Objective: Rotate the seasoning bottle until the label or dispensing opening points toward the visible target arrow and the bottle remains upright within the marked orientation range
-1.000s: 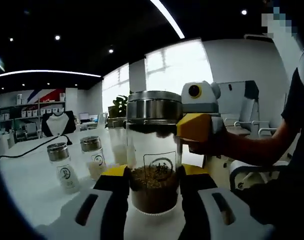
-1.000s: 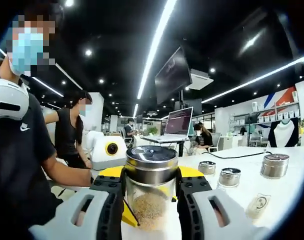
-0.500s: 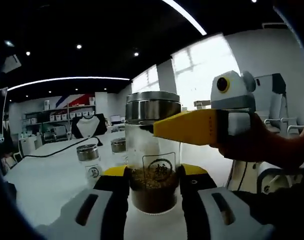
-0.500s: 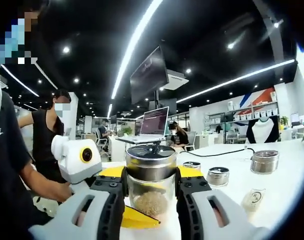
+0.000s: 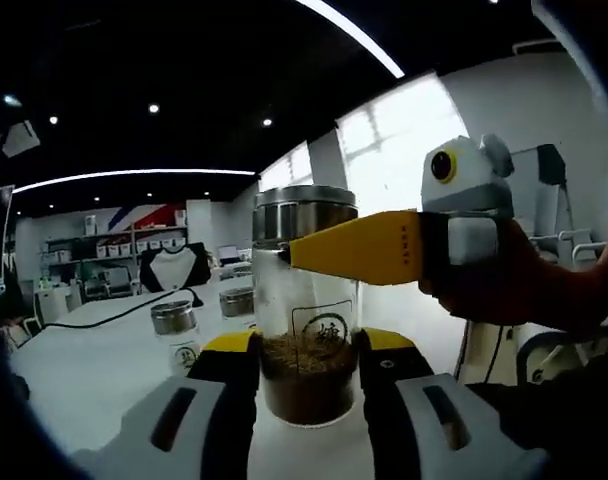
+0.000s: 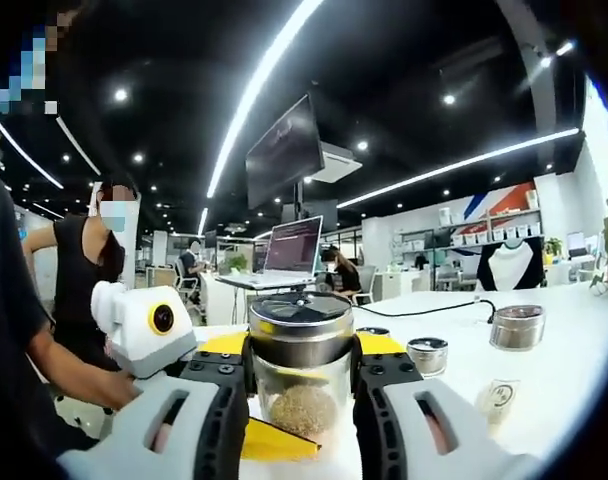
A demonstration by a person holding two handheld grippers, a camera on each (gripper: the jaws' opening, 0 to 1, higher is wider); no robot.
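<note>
Glass bottle (image 5: 306, 310): upright on white table (image 5: 84, 370), steel lid.
Left gripper (image 5: 306, 385): clamped on bottle's base.
Right gripper (image 6: 300, 385): clamped just under lid.

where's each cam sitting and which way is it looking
Left gripper view: rides the left gripper, looking along its jaws at the seasoning bottle; the right gripper and the person's hand enter from the right.
Right gripper view: rides the right gripper, looking at the bottle's metal lid; the left gripper and the person's arm show on the left.
Shared: the same bottle, clamped by both grippers.
</note>
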